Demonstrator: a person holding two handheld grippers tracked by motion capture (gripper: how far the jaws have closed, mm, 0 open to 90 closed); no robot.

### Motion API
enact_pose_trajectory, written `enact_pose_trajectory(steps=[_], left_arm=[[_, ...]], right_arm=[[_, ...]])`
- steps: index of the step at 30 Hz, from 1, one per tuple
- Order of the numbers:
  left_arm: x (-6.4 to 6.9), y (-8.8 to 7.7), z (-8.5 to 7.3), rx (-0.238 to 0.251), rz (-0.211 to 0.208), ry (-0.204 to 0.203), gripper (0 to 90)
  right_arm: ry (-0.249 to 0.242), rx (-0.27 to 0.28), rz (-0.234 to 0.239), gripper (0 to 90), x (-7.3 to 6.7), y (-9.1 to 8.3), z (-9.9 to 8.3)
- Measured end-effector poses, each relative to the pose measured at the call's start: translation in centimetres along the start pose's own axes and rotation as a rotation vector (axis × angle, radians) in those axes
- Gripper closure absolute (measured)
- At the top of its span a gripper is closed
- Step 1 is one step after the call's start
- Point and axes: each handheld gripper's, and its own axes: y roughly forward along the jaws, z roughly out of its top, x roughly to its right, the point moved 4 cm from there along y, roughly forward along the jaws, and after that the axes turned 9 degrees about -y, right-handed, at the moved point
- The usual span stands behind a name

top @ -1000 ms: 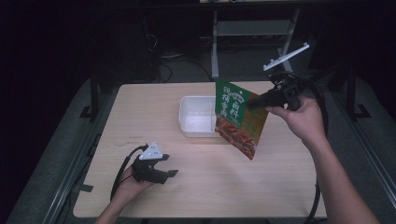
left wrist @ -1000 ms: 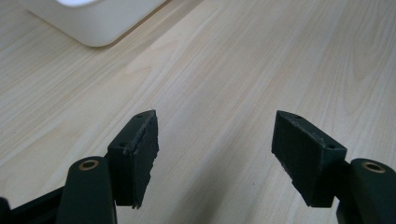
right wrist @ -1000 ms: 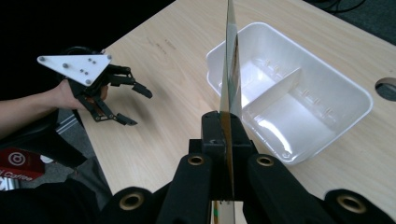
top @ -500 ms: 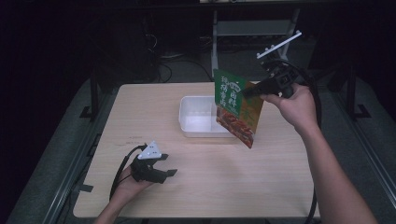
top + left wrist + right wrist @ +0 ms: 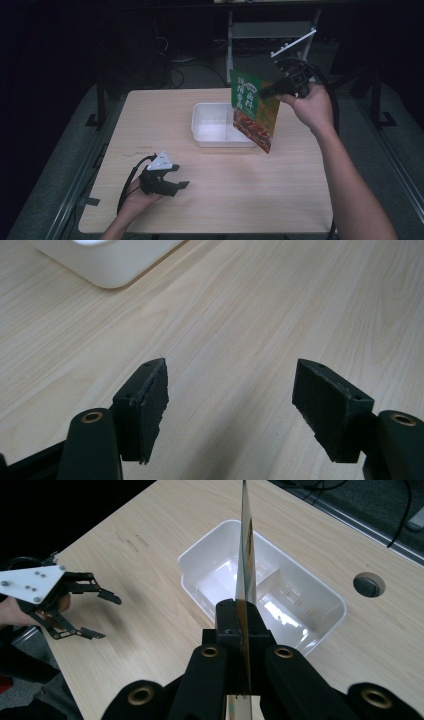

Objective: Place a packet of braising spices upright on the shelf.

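Note:
A green and orange food packet [image 5: 254,110] hangs in the air over the right end of a white plastic bin [image 5: 202,132], held by its upper right corner in my shut right gripper [image 5: 265,92]. In the right gripper view the packet [image 5: 246,550] shows edge-on between the closed jaws, above the bin [image 5: 200,560], which holds nothing. My left gripper [image 5: 181,177] rests on the table near the front left, jaws wide apart with nothing between them. In the left gripper view its fingers [image 5: 145,402] stand over bare wood.
The light wooden table [image 5: 225,200] has a round cable hole [image 5: 369,585] past the bin's far end. A corner of the bin [image 5: 107,260] shows in the left gripper view. Metal frames and cables stand behind the table in the dark.
My right gripper has lifted the packet higher and carried it a little left, over the bin's right end. The left gripper has stayed put.

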Motion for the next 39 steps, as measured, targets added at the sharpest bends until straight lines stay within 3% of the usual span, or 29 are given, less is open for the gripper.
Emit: enact_pose_trajectory(steps=[24,39], left_arm=[[0.0,0.0,0.0,-0.005,-0.004,0.002,30.1],[-0.1,0.0,0.0,0.002,-0.003,0.002,30.1]], right_arm=[[0.035,-0.021,-0.086,90.0,2.6,1.2,0.8],[0.040,-0.016,-0.096,90.0,3.1,2.8,1.6]])
